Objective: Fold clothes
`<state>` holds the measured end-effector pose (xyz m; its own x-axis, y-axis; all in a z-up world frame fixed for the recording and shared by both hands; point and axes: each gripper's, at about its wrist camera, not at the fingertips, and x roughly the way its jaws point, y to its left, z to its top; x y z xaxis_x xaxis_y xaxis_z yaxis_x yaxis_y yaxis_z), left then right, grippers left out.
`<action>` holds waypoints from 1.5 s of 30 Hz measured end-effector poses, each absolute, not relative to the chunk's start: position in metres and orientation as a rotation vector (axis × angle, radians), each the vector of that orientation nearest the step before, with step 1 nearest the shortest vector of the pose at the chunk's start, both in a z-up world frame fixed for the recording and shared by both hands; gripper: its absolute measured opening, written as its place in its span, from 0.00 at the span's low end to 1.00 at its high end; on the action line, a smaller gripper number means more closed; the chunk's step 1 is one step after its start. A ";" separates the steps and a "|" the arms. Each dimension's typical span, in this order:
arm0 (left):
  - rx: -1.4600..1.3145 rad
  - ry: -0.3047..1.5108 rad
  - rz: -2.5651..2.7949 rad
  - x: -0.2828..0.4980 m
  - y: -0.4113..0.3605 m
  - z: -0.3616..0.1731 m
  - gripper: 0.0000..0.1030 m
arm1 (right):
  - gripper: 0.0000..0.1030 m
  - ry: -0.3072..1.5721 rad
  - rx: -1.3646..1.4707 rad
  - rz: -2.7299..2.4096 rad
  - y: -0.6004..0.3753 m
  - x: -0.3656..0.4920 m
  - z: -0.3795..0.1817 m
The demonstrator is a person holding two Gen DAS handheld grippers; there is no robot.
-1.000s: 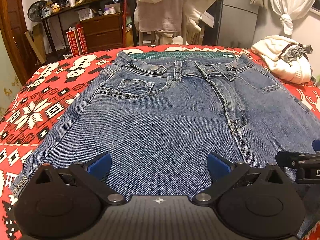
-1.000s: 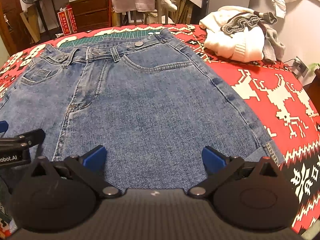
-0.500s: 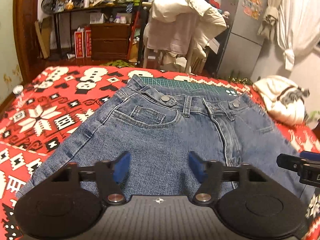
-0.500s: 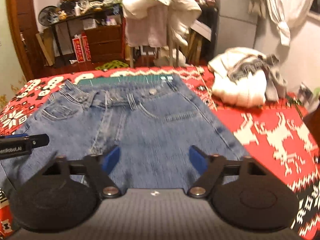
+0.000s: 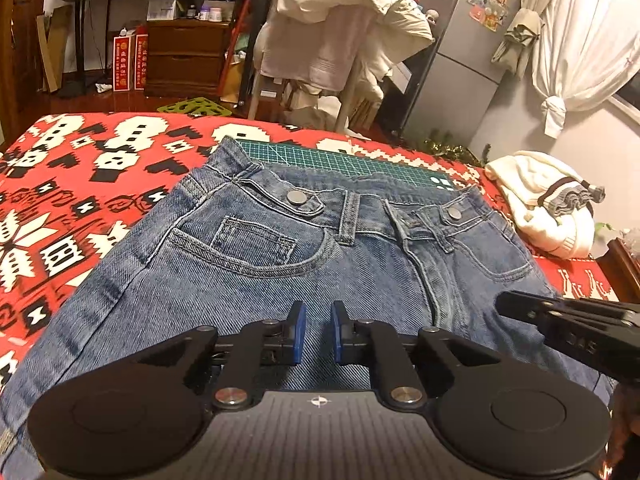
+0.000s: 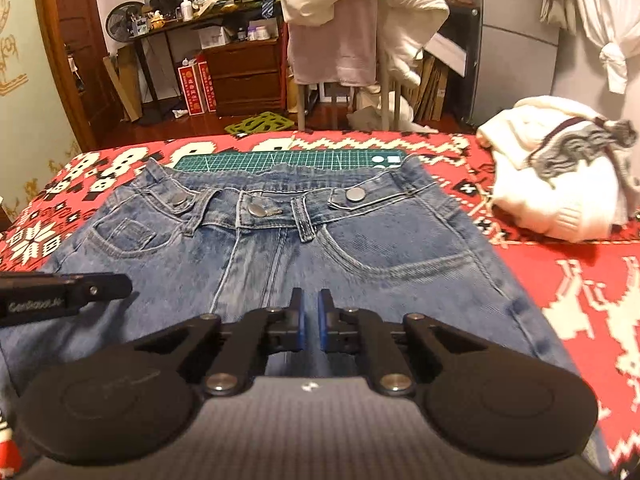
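In the left wrist view, the jeans (image 5: 304,280) are seen spread flat, front up, on the red patterned blanket (image 5: 80,184), waistband far over a green cutting mat (image 5: 344,162); the left gripper (image 5: 318,334) is nearly clenched, whether on denim cannot be told. The cloth is judged heavy, limp yet stiff at the seams, best taken at hem or waistband. In the right wrist view, the right gripper (image 6: 311,326) is likewise nearly closed (its hold cannot be told), and the lettering on the other tool is too blurred to be read.
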<state>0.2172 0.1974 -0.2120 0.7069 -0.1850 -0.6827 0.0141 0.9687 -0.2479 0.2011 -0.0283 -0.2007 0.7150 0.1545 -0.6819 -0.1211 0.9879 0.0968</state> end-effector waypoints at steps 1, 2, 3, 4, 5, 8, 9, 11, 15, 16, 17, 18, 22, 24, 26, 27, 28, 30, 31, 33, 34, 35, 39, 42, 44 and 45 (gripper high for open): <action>-0.239 0.783 -0.112 0.220 0.199 -0.214 0.11 | 0.07 0.765 0.051 0.155 -0.028 0.208 -0.205; -0.254 0.785 -0.113 0.222 0.202 -0.215 0.10 | 0.07 0.771 0.056 0.155 -0.028 0.215 -0.208; -0.269 0.788 -0.114 0.224 0.204 -0.217 0.10 | 0.07 0.776 0.060 0.154 -0.028 0.222 -0.212; -0.280 0.788 -0.116 0.225 0.206 -0.217 0.10 | 0.07 0.778 0.063 0.152 -0.028 0.229 -0.216; -0.290 0.788 -0.117 0.226 0.207 -0.218 0.10 | 0.07 0.774 0.063 0.151 -0.029 0.233 -0.217; -0.309 0.791 -0.114 0.228 0.211 -0.219 0.10 | 0.07 0.753 0.066 0.152 -0.030 0.249 -0.219; -0.314 0.792 -0.115 0.229 0.212 -0.219 0.10 | 0.07 0.749 0.073 0.153 -0.032 0.254 -0.219; -0.328 0.792 -0.111 0.230 0.215 -0.219 0.10 | 0.07 0.751 0.085 0.149 -0.034 0.262 -0.220; -0.363 0.787 -0.096 0.232 0.220 -0.217 0.10 | 0.07 0.738 0.102 0.174 -0.030 0.268 -0.212; -0.371 0.786 -0.092 0.233 0.222 -0.217 0.10 | 0.07 0.728 0.105 0.194 -0.026 0.268 -0.207; -0.383 0.783 -0.088 0.234 0.224 -0.216 0.10 | 0.07 0.717 0.108 0.213 -0.023 0.267 -0.203; -0.390 0.780 -0.081 0.235 0.226 -0.216 0.10 | 0.07 0.710 0.102 0.245 -0.017 0.266 -0.198; -0.414 0.781 -0.056 0.235 0.233 -0.217 0.10 | 0.07 0.735 0.028 0.358 0.018 0.273 -0.192; -0.433 0.782 -0.052 0.235 0.237 -0.218 0.10 | 0.07 0.766 -0.006 0.370 0.032 0.281 -0.198; -0.445 0.782 -0.046 0.235 0.240 -0.218 0.10 | 0.07 0.780 -0.023 0.364 0.039 0.289 -0.204; -0.451 0.782 -0.043 0.235 0.242 -0.218 0.10 | 0.07 0.789 -0.021 0.359 0.040 0.295 -0.207; -0.458 0.783 -0.041 0.235 0.243 -0.218 0.10 | 0.07 0.797 -0.012 0.356 0.041 0.301 -0.209; -0.472 0.784 -0.036 0.235 0.245 -0.219 0.10 | 0.07 0.818 -0.003 0.351 0.044 0.312 -0.213; -0.475 0.784 -0.033 0.235 0.246 -0.220 0.10 | 0.07 0.829 -0.003 0.346 0.045 0.317 -0.216; -0.487 0.785 -0.032 0.236 0.248 -0.221 0.10 | 0.03 0.833 -0.015 0.335 0.047 0.327 -0.219; -0.497 0.786 -0.031 0.236 0.250 -0.221 0.10 | 0.02 0.834 -0.018 0.333 0.047 0.331 -0.220; -0.508 0.786 -0.027 0.235 0.252 -0.221 0.10 | 0.02 0.836 -0.018 0.332 0.047 0.334 -0.220; -0.549 0.777 0.004 0.234 0.262 -0.220 0.10 | 0.01 0.848 0.001 0.307 0.048 0.342 -0.220; -0.594 0.760 0.044 0.231 0.277 -0.219 0.10 | 0.05 0.838 0.004 0.300 0.052 0.343 -0.209; -0.623 0.746 0.078 0.229 0.288 -0.218 0.10 | 0.06 0.802 0.008 0.350 0.059 0.338 -0.196; -0.643 0.742 0.094 0.229 0.293 -0.219 0.10 | 0.06 0.791 0.007 0.393 0.065 0.336 -0.189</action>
<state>0.2286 0.2934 -0.2192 0.7422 -0.1400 -0.6554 -0.2996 0.8055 -0.5113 0.3359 0.0652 -0.1894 0.6349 0.3461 -0.6908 -0.3409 0.9278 0.1515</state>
